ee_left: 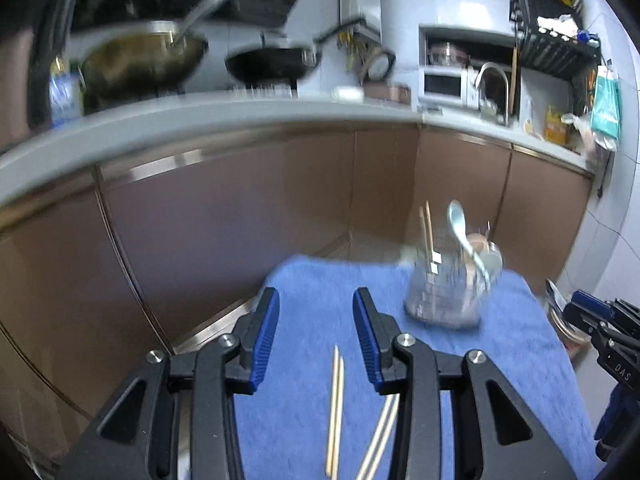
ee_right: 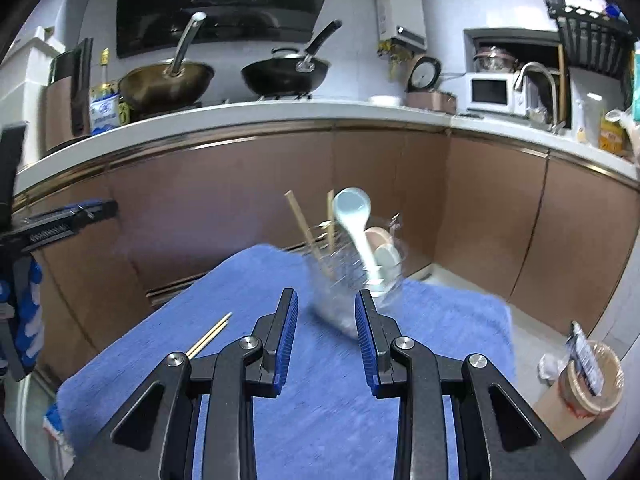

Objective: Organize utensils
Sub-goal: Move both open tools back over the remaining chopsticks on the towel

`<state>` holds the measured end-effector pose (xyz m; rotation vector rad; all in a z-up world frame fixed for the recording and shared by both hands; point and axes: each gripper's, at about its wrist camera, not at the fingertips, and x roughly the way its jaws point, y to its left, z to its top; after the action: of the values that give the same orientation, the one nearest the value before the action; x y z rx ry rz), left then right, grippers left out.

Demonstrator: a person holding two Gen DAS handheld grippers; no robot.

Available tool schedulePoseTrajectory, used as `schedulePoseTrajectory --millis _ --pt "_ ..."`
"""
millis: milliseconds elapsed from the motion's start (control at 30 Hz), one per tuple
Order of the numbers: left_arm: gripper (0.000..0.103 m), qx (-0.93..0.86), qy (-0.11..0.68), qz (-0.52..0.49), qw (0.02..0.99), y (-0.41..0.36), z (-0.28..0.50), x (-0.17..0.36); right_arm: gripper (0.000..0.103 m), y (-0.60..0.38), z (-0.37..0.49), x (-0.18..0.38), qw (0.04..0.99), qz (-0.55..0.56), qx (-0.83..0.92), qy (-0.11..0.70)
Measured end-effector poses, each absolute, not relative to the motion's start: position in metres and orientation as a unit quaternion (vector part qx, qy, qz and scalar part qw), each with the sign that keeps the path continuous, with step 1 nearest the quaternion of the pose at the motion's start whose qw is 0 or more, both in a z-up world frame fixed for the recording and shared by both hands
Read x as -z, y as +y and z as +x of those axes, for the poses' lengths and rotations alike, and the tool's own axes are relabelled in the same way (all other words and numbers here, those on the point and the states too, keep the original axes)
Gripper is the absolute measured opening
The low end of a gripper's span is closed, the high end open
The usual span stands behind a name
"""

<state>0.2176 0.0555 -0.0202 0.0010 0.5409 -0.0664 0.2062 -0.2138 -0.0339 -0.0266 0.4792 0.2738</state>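
A clear glass jar stands on the blue towel, with chopsticks, a pale blue spoon and other spoons upright in it. Two loose pairs of chopsticks lie on the towel: one pair below my left gripper, the other partly under its right finger. The left gripper is open and holds nothing. My right gripper is also open and empty, just short of the jar. The spoon sticks up above it. One loose pair of chopsticks lies to its left.
Brown cabinet doors stand right behind the towel-covered surface. The counter above carries two woks, a microwave and a tap. A paper tub with rubbish sits on the floor to the right. Each gripper shows at the edge of the other's view.
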Motion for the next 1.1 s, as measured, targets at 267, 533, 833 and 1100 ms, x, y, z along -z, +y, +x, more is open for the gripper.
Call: schedulePoseTrajectory --millis 267,533,833,1100 --pt "0.036 0.093 0.423 -0.021 0.901 0.07 0.26 0.099 0.03 -0.191 0.219 0.075 0.929 0.014 -0.184 0.321" --pt "0.036 0.144 0.513 -0.013 0.846 0.065 0.31 0.158 0.03 -0.17 0.253 0.126 0.889 0.038 -0.221 0.4" --pt "0.036 0.159 0.534 0.024 0.83 0.058 0.339 0.187 0.03 -0.154 0.286 0.16 0.867 0.034 -0.238 0.437" --pt "0.036 0.174 0.538 0.043 0.824 0.052 0.351 0.2 0.03 -0.148 0.302 0.178 0.857 0.031 -0.245 0.452"
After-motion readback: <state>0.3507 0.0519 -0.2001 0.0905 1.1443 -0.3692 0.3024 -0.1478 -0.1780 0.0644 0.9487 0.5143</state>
